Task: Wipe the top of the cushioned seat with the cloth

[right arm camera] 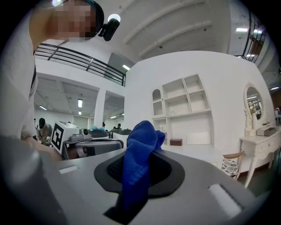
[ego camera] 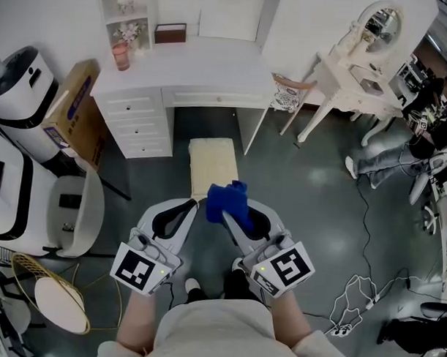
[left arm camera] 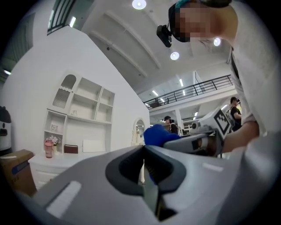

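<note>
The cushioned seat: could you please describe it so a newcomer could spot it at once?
Find the white desk with drawers. On the floor before its knee gap stands the cushioned seat, partly behind the blue cloth in the right tool. Unlike the round white chair at left, it is a backless cream rectangle.

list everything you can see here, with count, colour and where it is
cushioned seat: one, cream, on the floor in front of the desk
cloth: one, blue, in the right claw, by the seat's near end
desk: one, white, with drawers, top centre
cup: one, pink, on the desk's left end
cardboard box: one, brown, left of the desk
vanity table: one, white, with an oval mirror, top right
cables: several, white, on the floor at lower right
left claw: one, grey, shut, empty, beside the cloth
right claw: one, grey, shut on the cloth
</note>
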The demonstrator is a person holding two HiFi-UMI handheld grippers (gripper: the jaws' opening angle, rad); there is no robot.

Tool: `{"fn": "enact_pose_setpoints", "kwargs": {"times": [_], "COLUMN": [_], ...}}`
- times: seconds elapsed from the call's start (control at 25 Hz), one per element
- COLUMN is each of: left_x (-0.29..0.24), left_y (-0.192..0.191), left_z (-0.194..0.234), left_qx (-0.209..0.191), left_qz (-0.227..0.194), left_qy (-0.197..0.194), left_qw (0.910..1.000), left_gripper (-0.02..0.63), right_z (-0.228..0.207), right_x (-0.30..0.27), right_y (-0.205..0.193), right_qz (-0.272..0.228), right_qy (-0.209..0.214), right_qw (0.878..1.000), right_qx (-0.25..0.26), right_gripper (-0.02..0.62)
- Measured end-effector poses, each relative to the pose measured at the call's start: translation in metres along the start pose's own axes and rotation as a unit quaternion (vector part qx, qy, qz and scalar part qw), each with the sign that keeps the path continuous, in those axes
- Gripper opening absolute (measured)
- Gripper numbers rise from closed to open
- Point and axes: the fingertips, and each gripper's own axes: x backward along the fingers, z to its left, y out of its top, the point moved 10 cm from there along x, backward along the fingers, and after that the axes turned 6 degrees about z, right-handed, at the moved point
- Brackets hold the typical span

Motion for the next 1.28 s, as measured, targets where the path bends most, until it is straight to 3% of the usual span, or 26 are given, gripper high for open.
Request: {"fn": "enact_pose_setpoints", "kwargs": {"times": [0.28, 0.44, 0.52, 0.84, 1.28], "left_x": [0.015, 0.009, 0.0, -0.063, -0.142], "left_y": [-0.007, -0.011, -0.011, -0.015, -0.005], "left_z": [0.015, 0.024, 0.032, 0.056, 0.081], "left_qx": [-0.009, 0.013, 0.005, 0.001, -0.007], "left_qz": [0.011, 0.022, 0.011, 0.011, 0.0], "left_qy": [-0.019, -0.019, -0.018, -0.003, 0.071], "left_qw": [0.9997, 0.9995, 0.9998, 0.9999, 0.9974], "left_gripper": [0.0, 0.0, 0.0, 0.0, 0.0], "right_z": [0.019, 0.012, 0.003, -0.061, -0.155], "right_x": [-0.008, -0.012, -0.016, -0.045, -0.081], "right_y": [-0.006, -0.007, -0.006, -0.004, 0.006], "right_qz": [-0.005, -0.002, 0.0, 0.001, 0.001], "right_qy": [-0.022, -0.031, -0.035, -0.03, 0.017], "right_qw": [0.999, 0.999, 0.998, 0.998, 0.999], "right_qx": [-0.022, -0.037, -0.042, -0.048, -0.044], "right_gripper": [0.08, 0.08, 0.08, 0.08, 0.08]}}
